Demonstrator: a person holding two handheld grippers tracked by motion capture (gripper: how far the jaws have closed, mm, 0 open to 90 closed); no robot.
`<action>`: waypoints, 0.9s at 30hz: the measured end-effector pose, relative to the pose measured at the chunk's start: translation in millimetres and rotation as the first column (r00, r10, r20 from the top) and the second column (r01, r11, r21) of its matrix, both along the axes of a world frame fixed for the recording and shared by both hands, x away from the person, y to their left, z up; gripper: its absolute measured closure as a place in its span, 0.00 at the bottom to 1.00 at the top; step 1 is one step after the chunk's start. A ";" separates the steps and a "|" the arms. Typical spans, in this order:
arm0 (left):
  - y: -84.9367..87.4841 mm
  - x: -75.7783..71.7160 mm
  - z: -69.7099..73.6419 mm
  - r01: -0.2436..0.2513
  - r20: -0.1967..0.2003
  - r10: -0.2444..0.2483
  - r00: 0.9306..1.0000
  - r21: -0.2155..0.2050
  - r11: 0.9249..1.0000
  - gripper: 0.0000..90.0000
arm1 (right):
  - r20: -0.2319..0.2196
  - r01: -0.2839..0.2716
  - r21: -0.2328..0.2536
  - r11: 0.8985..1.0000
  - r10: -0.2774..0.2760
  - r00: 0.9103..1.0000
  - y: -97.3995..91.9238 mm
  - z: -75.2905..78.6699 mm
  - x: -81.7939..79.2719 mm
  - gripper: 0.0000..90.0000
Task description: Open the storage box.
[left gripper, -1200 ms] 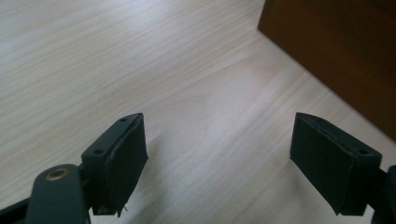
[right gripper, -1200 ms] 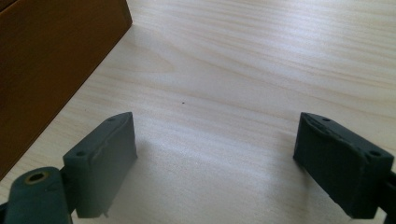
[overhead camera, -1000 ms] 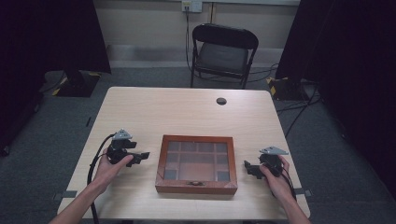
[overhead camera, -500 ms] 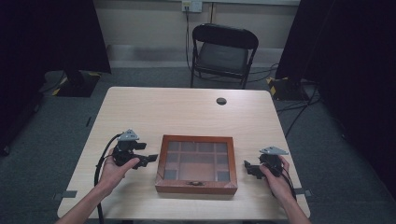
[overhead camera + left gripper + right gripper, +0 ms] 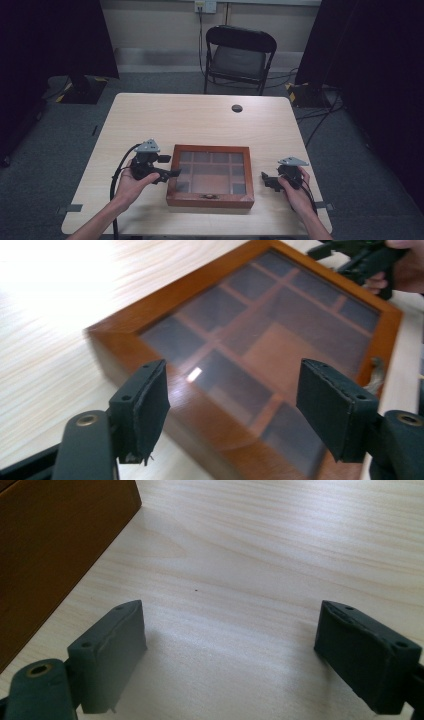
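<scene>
The jaws of the left gripper (image 5: 232, 425) stood wide apart with nothing between them, though they had just been closing a little, and they hung over the near left part of the wooden box (image 5: 260, 355), apart from its glass lid (image 5: 280, 335). The jaws of the right gripper (image 5: 245, 655) were spread just as wide over bare worktop (image 5: 280, 540), empty, with the box's brown side wall (image 5: 55, 550) off to one side and not touched. Seen from the high view, the left gripper (image 5: 170, 172) sat at the box's left edge, just beside or slightly over the frame, while the right gripper (image 5: 267, 181) waited near the right side, a small gap away from the box (image 5: 212, 172). The box lay near the front middle of the worktop (image 5: 200, 120), its lid down flat and its clasp (image 5: 206, 196) at the front edge seemingly fastened. By my reading the work had hardly begun: the approach was made on the left, no grip was taken, and unlatching and lifting the lid were all left to do. The compartments under the glass looked empty. No brand, label or writing could be read on the box, the grippers or the worktop.
</scene>
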State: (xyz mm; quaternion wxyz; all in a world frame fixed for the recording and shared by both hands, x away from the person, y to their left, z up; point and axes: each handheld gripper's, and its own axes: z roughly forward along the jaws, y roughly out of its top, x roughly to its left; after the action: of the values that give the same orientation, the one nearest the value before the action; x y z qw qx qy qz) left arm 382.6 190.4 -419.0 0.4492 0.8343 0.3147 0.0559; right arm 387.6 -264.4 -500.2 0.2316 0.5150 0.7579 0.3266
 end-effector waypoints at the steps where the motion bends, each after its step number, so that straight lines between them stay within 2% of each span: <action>1: -3.0 -0.6 0.5 0.016 0.001 -0.016 1.000 -0.002 1.000 0.32 | 0.000 0.000 0.000 1.000 0.000 1.000 0.0 0.0 0.0 0.13; 5: -14.5 -3.8 3.8 0.041 -0.001 -0.041 0.999 0.003 0.999 0.33 | 0.000 0.000 0.000 1.000 0.000 1.000 0.0 0.0 0.0 0.13; 12: -33.0 -3.6 10.0 0.095 -0.007 -0.095 0.995 -0.025 0.995 0.36 | 0.000 0.000 0.000 1.000 0.000 1.000 0.0 0.0 0.0 0.13; 17: -53.6 -4.8 9.8 0.134 0.006 -0.134 0.991 -0.024 0.991 0.35 | 0.000 0.000 0.000 1.000 0.000 1.000 0.0 0.0 0.0 0.13; 21: -71.9 -3.7 9.4 0.166 0.012 -0.166 0.986 -0.005 0.986 0.34 | 0.000 0.000 0.000 1.000 0.000 1.000 0.0 0.0 0.0 0.13; 24: -81.8 -4.8 10.5 0.179 -0.001 -0.179 0.984 0.001 0.984 0.38 | 0.000 0.000 0.000 1.000 0.000 1.000 0.0 0.0 0.0 0.13; 25: -83.5 -5.3 10.5 0.196 -0.007 -0.196 0.981 -0.007 0.981 0.40 | 0.000 0.000 0.000 1.000 0.000 1.000 0.0 0.0 0.0 0.13; 26: -84.8 -5.6 9.1 0.201 -0.018 -0.202 0.979 -0.020 0.979 0.43 | 0.000 0.000 0.000 1.000 0.000 1.000 0.0 0.0 0.0 0.13; 27: -85.8 -6.4 8.1 0.205 -0.038 -0.205 0.978 -0.013 0.979 0.44 | 0.000 0.000 0.000 1.000 0.000 1.000 0.0 0.0 0.0 0.13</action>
State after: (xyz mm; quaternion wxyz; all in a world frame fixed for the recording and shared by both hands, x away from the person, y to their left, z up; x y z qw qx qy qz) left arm 376.2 104.6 -410.9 0.4503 0.8611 0.2359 -0.0084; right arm 387.6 -264.4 -500.2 0.2315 0.5150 0.7579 0.3268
